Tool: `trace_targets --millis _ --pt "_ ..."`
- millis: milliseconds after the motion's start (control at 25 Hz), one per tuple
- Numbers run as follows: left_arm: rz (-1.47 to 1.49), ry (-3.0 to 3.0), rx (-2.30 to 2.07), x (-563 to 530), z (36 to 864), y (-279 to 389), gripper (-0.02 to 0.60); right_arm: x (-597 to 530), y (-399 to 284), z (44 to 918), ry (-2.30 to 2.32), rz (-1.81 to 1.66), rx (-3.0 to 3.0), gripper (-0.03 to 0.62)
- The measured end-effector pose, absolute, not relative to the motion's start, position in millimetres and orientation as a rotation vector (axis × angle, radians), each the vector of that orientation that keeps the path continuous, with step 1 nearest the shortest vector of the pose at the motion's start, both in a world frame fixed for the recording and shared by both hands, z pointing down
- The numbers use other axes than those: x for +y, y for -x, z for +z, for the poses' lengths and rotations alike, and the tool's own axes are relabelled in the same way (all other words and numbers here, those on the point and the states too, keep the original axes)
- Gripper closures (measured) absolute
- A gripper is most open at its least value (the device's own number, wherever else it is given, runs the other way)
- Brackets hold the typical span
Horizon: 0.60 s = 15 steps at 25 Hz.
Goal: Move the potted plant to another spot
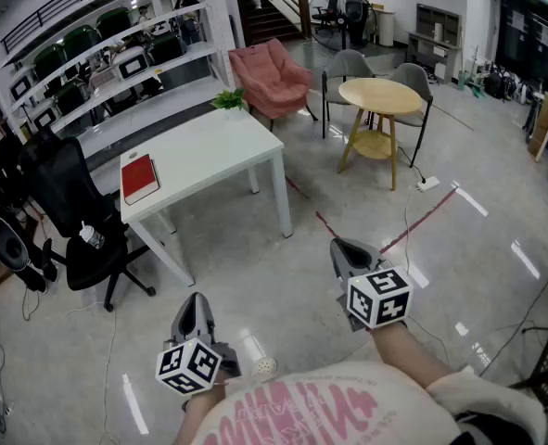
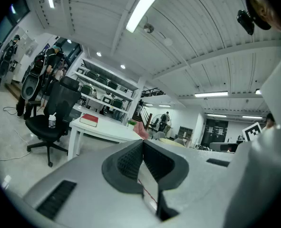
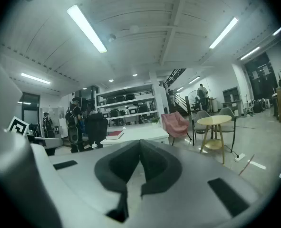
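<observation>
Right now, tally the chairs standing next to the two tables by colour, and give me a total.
Black office chair: 1
Pink armchair: 1
Grey chairs: 2
Total: 4

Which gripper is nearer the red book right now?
Left. The left gripper is over the floor, on the near side of the book; the right gripper is farther off, well to its right.

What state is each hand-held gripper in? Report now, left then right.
Left hand-held gripper: closed, holding nothing.
Right hand-held gripper: closed, holding nothing.
</observation>
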<state>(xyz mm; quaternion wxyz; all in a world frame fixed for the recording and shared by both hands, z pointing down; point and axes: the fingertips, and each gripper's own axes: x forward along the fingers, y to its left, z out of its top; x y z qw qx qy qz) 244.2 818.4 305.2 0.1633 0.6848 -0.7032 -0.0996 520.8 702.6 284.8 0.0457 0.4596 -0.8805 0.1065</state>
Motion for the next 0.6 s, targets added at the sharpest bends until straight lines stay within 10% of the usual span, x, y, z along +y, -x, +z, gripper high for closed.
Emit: trace_targets --millis 600 --pt "-0.288 -1.957 -2.008 811.9 301.5 -256.2 0.578 688.0 -528.9 292.7 -1.371 0.373 -2.677 0.588"
